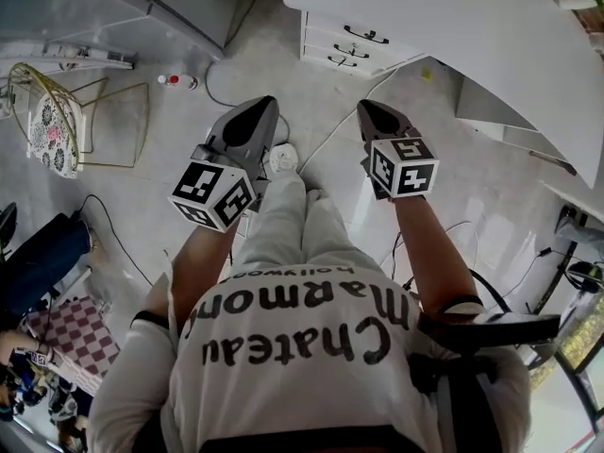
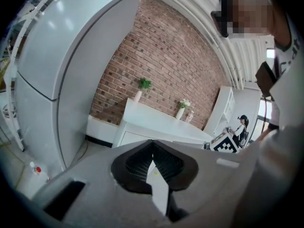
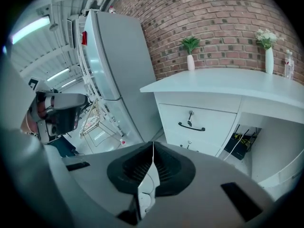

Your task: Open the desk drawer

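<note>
The white desk (image 1: 453,17) stands ahead at the upper right. Its drawer stack (image 1: 349,43) faces me with black handles. In the right gripper view the top drawer (image 3: 199,122) is closed, with a black handle (image 3: 191,127) and a key above it; a second drawer shows just below. My left gripper (image 1: 262,109) and right gripper (image 1: 370,111) are held side by side above the floor, well short of the drawers. Both are shut and hold nothing; the jaws meet at their tips in the left gripper view (image 2: 152,141) and the right gripper view (image 3: 153,144).
A tall grey fridge (image 3: 118,70) stands left of the desk. A gold wire chair (image 1: 57,111) and a small bottle (image 1: 176,81) are on the floor at the left. Cables (image 1: 340,130) run across the tiles. Two vases with plants (image 3: 190,56) stand on the desk.
</note>
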Motion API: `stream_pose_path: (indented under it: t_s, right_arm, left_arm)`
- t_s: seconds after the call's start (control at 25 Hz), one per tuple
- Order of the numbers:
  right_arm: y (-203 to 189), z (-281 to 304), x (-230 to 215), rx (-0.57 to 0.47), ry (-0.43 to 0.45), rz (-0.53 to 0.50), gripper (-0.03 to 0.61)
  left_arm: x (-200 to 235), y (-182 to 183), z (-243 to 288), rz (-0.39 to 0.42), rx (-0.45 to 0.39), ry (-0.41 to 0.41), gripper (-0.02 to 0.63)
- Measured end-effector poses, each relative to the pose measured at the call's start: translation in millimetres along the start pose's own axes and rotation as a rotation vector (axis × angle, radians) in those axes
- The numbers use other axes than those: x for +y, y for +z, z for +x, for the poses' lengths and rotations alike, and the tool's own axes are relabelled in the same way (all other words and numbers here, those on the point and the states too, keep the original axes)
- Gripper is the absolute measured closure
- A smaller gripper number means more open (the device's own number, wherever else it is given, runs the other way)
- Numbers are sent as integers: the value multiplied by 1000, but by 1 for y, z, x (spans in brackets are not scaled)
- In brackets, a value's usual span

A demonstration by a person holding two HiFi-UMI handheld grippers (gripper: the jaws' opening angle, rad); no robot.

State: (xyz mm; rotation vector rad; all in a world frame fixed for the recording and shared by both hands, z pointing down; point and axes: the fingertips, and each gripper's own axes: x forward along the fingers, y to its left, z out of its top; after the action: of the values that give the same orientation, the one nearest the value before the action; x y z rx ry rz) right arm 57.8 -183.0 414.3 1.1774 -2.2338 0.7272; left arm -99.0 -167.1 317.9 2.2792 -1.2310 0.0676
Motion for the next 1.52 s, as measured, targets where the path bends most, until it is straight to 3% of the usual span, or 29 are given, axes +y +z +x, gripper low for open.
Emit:
stream_pose_path:
  t_s: [0.48,0.68,0.92,1.2,1.52]
  right_arm:
    - [-32,61,-44,-57,-40,80,563]
    - [-59,90,-51,-56,-35,101,563]
    - [-97,120,-56,-44,-25,144,563]
    - [-142,152,-62,-46,-4,144,563]
    - [-176,198,-80,-76,12,125,563]
  left_arm:
    - [47,-62,41,10,-10,40,598]
    - [63,-92,60,-26,-17,33,598]
    - [77,-141,80,-37,35,38,598]
    - [88,-195,105,-57,34,6,598]
    - [107,-222,138,-21,-9,-58,598]
